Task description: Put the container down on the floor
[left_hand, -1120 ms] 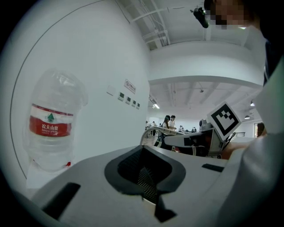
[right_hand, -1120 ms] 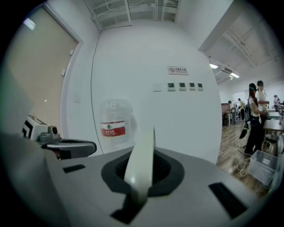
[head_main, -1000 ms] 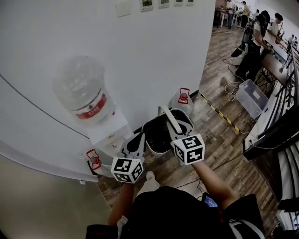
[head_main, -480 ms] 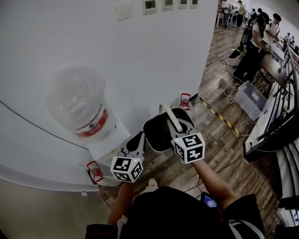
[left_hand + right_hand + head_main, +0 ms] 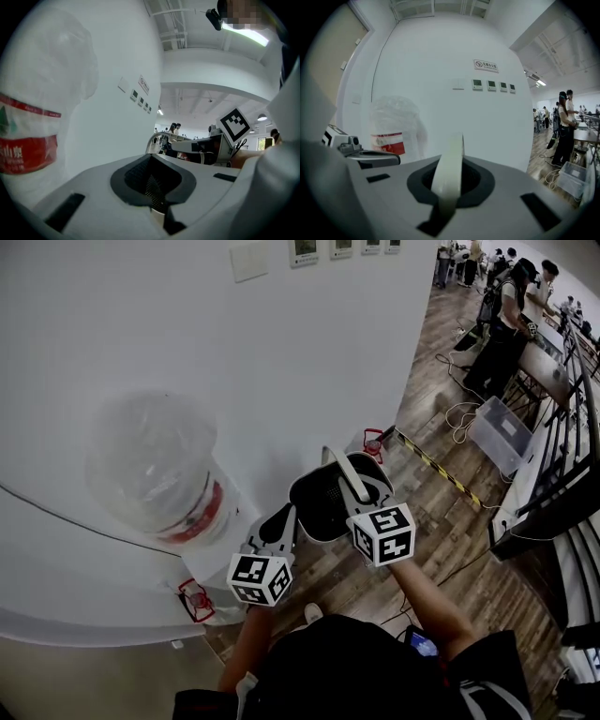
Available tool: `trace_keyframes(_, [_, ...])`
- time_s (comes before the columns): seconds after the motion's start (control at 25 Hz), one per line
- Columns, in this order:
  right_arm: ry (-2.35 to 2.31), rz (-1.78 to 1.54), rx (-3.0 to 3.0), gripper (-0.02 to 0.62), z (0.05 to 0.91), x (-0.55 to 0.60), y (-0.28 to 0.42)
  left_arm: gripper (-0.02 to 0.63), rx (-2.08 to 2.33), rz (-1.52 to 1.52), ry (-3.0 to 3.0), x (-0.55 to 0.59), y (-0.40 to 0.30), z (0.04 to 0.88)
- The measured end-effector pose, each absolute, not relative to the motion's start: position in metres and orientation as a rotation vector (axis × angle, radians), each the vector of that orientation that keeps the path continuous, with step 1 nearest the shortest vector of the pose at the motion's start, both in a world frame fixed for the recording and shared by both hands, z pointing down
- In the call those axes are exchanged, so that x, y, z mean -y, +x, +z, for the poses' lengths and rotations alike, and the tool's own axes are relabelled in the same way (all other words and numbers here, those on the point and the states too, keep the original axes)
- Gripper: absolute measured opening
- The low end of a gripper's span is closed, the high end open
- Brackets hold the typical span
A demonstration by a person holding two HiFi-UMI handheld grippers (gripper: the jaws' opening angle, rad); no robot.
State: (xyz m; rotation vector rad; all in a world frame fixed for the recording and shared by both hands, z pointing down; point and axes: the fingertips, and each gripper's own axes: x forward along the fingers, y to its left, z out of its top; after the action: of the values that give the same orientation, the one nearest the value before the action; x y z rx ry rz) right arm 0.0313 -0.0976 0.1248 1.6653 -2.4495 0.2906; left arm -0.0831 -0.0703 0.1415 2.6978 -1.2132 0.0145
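Note:
The container is a round bin with a dark inside, a pale rim and a white handle. It hangs in the air between both grippers, above the wooden floor. My right gripper is shut on the handle, which in the right gripper view rises as a white strip between the jaws of the right gripper. At the bin's left rim, my left gripper is shut on the edge. In the left gripper view only a pale sliver shows between the jaws of the left gripper.
A water dispenser with a big clear bottle stands against the white wall at the left. Spare bottles with red caps stand on the floor. Farther right are a clear plastic box, cables, desks and people.
Both grippers have travelled together with the container still gripped. The dispenser bottle now looks larger and closer at the left. The red-capped bottle behind the bin is more hidden.

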Motion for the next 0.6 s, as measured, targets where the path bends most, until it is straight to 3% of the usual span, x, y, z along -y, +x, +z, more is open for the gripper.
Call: trace_keyframes(0.6, [1.720,0.319,2.394,0.031,0.135,0.141,0.012,0.017,1.069,0.024,2.751,0.114,-0.089,0.141])
